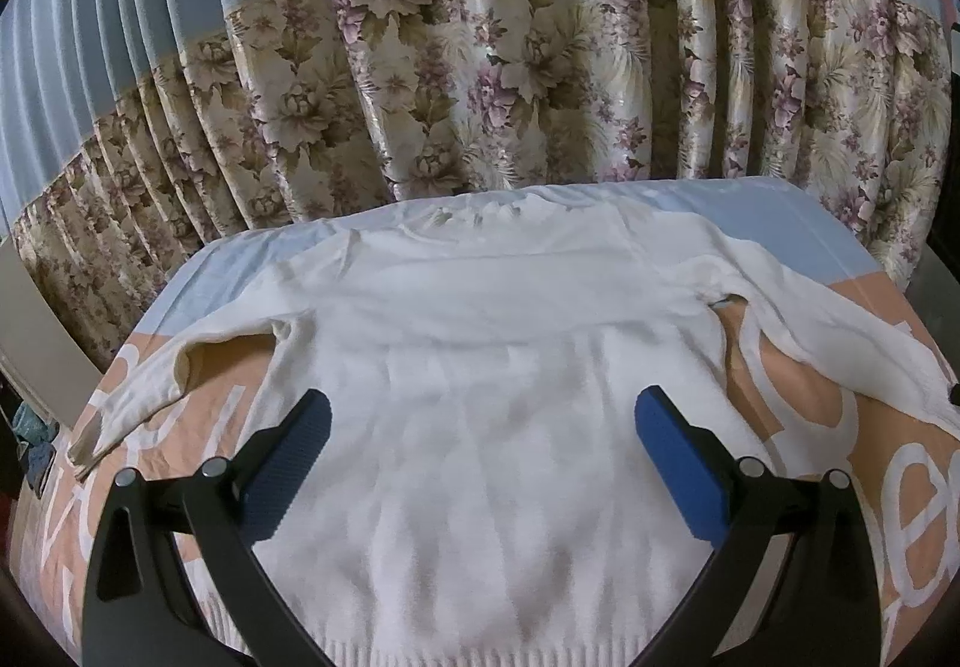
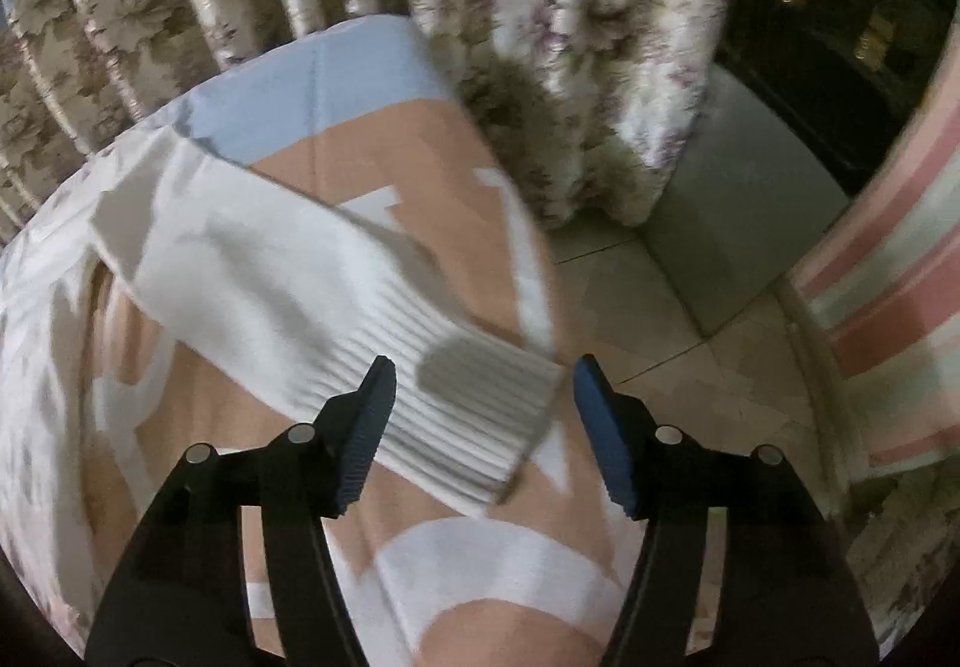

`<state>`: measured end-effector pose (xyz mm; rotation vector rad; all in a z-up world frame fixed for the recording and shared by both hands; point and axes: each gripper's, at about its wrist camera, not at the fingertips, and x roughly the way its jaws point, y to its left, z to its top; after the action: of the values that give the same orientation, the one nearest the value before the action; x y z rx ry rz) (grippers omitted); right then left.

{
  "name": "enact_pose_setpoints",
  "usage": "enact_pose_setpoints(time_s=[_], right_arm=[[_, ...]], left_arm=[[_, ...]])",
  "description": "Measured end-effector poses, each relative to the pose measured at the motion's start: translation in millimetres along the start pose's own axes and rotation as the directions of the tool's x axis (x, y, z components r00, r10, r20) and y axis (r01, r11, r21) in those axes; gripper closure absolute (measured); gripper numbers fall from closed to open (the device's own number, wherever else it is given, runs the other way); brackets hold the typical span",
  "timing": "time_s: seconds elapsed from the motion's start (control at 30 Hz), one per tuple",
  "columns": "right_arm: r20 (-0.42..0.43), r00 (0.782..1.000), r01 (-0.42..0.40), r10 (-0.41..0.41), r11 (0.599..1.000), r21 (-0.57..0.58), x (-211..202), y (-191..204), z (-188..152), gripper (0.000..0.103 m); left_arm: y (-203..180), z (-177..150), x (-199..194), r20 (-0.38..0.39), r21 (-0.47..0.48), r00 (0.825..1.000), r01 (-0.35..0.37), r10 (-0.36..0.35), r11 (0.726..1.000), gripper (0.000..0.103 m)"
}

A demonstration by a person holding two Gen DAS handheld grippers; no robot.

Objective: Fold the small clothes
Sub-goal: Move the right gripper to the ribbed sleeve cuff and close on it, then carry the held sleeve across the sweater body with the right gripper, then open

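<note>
A white knit sweater (image 1: pixel 480 319) lies flat on the table with its collar at the far edge and both sleeves spread outward. My left gripper (image 1: pixel 485 397) hovers over the lower body of the sweater, jaws wide open, nothing between the blue pads. In the right wrist view the sweater's right sleeve (image 2: pixel 252 271) runs diagonally to its ribbed cuff (image 2: pixel 468 415) near the table's corner. My right gripper (image 2: pixel 485 367) is open above that cuff; the cuff lies between and below the fingers, and the pads do not press it.
A peach, white and light blue cloth (image 1: pixel 780 247) covers the table. A flowered curtain (image 1: pixel 480 66) hangs close behind the far edge. Right of the table are the tiled floor (image 2: pixel 690 277), a pink-striped fabric (image 2: pixel 888 277) and a dark cabinet (image 2: pixel 840 6).
</note>
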<state>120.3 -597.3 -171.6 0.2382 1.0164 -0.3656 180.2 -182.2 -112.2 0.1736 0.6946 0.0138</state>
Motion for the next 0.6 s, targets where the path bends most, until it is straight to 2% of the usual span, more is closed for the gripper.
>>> enact_pose_setpoints(time_s=[0.2,0.27,0.37,0.47,0.53,0.6], right_arm=[[-0.041,0.999,0.001,0.0,0.999,0.036,13.8,-6.7,-6.5,0.041],[-0.037,0.999,-0.018,0.019,0.999,0.027,14.0,-1.6,-6.2,0.048],[-0.021,1.0,0.005,-0.006,1.0,-0.013,11.8,7.3,-5.6,0.056],[0.007,0.999,0.035,-0.035,0.999,-0.023,6.2,6.5,-5.6,0.075],[0.028,0.998,0.048,-0.047,0.999,-0.024,2.2,2.4,-5.7,0.096],[0.026,0.999,0.039,-0.038,0.999,-0.034,2.1,1.2,-5.4,0.098]], left_arm=[[2.0,0.6,0.1,0.0,0.003,1.0,0.002,-0.002,1.0,0.001],[1.7,0.4,0.6,-0.002,0.004,1.0,0.002,-0.002,1.0,0.001],[3.3,0.4,1.2,-0.003,0.004,1.0,0.002,-0.002,1.0,0.001],[3.6,0.3,0.7,0.001,0.004,1.0,0.0,0.0,1.0,0.001],[4.9,0.1,1.5,0.0,0.004,1.0,0.004,-0.004,1.0,0.001],[4.3,0.5,1.0,-0.001,0.005,1.0,0.002,-0.002,1.0,0.001]])
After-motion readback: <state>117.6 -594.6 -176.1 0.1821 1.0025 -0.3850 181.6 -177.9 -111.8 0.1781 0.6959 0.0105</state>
